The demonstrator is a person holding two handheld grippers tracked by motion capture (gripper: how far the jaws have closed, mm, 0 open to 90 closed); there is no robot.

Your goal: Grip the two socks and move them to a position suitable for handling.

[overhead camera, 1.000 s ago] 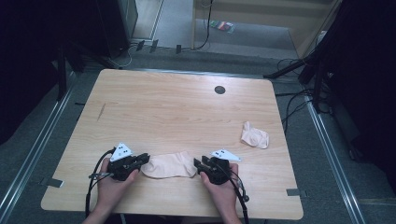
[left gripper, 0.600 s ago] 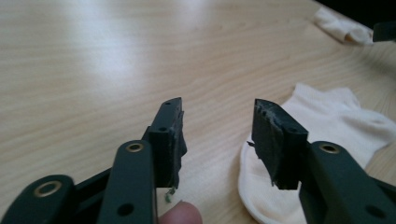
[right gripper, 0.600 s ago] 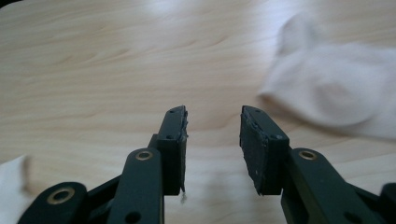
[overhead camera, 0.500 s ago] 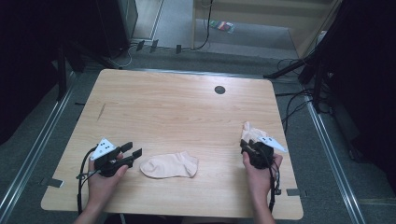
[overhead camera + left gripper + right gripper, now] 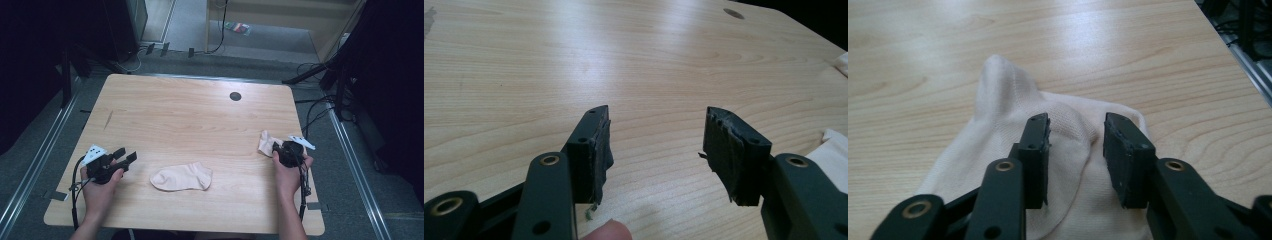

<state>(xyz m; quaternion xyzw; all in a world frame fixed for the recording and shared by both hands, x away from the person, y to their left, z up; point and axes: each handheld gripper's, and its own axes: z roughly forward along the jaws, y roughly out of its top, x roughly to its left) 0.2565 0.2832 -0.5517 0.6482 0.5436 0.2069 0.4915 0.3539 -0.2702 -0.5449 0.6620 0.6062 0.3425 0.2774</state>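
High view: pale wood-grain worktop [image 5: 190,120]. Flat knit sock [image 5: 182,177] lies between claws, apart from both. Crumpled sock [image 5: 265,142] just ahead of right claw [image 5: 278,149], part hidden by it.

Left gripper view: left claw [image 5: 656,137] half open, nothing between worn rubber pads; sock edge cut off at right.

Right gripper view: right claw jaws have just been closing, narrow gap over ribbed crumpled sock; contact unclear.
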